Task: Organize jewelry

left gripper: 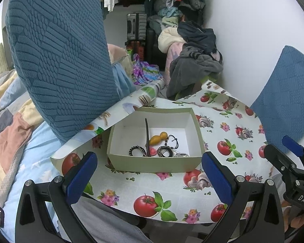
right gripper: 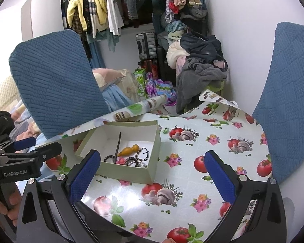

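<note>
Jewelry sits in an open pale-green box w/ white inside, on the counter under a tomato-and-mushroom print cloth. In the box: dark stick leaning upright-ish, yellow-orange bead piece, black cord bracelet, patterned rings, silver chain at near wall, all bunched toward the near side. Left gripper hovers just short of box, jaws spread wide, nothing btwn them. Right gripper near box's right corner, jaws spread too, empty. Blue chair back rises at counter's left edge, 2nd blue chair on the right. Clothes pile beyond far edge.
</note>
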### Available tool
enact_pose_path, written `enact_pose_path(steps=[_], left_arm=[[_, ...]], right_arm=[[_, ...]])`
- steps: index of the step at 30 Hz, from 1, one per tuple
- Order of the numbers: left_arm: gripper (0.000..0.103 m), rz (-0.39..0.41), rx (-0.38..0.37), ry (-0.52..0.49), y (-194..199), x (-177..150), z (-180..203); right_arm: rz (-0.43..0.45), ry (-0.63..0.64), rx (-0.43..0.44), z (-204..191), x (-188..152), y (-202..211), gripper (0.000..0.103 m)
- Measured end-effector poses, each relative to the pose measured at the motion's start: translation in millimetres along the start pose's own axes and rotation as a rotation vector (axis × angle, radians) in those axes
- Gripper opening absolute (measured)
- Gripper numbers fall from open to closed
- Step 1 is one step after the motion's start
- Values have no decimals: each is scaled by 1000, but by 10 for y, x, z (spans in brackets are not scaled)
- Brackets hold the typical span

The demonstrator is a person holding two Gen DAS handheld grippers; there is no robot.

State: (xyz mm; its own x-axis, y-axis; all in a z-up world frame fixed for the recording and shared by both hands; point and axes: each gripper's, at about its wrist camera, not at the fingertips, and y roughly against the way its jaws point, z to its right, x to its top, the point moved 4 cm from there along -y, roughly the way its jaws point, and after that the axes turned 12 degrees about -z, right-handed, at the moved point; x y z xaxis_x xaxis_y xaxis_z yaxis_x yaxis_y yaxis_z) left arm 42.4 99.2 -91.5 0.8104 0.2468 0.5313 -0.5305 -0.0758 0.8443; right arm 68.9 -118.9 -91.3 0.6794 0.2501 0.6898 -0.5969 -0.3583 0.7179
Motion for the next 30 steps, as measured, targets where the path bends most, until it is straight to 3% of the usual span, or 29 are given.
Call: enact_pose_path(steps=[30], left_arm=[[103, -11, -11, 26, -59, -53, -26]], right_arm=[[-8, -5, -12, 70, -65, -23, 103]])
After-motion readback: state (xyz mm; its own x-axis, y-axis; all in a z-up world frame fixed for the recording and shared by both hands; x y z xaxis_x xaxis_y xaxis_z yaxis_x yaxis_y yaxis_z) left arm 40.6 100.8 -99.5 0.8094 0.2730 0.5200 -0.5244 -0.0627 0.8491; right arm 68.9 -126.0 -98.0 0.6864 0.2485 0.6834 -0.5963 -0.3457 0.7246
